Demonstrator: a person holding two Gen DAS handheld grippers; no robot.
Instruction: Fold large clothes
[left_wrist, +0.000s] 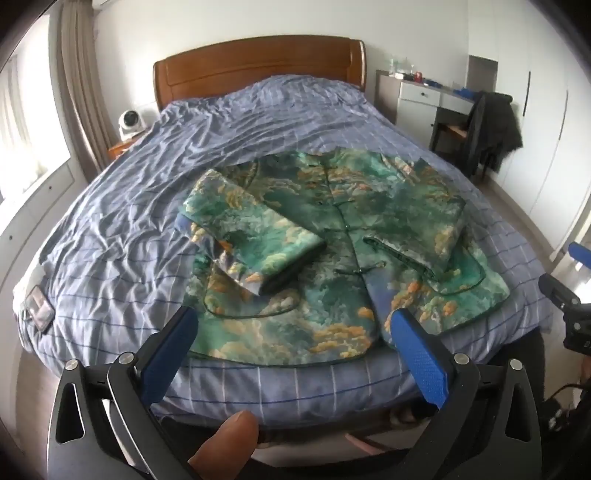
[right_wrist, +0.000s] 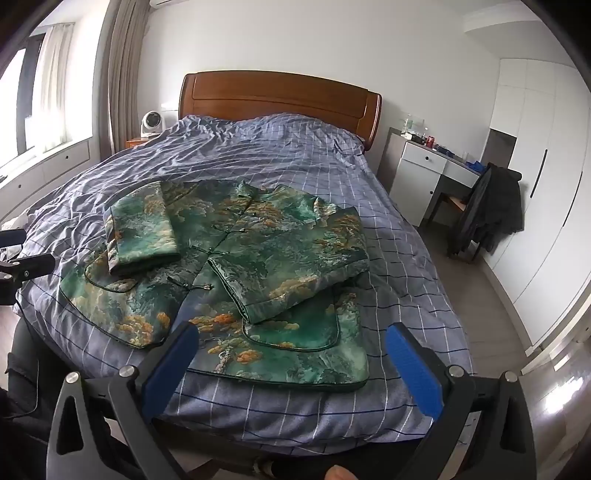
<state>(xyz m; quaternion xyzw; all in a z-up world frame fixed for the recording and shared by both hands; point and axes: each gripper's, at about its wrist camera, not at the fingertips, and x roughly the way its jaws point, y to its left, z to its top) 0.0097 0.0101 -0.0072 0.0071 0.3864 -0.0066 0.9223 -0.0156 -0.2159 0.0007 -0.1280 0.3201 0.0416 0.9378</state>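
Both grippers, left gripper (left_wrist: 295, 332) and right gripper (right_wrist: 291, 345), have fingers spread, holding nothing; I'd pinch jacket (left_wrist: 332, 258) hem corners evenly and fold upward.

A wooden headboard (left_wrist: 258, 66) backs the bed. A white fan (left_wrist: 130, 123) stands left. A dark coat (right_wrist: 491, 210) drapes a chair (right_wrist: 458, 206) right.
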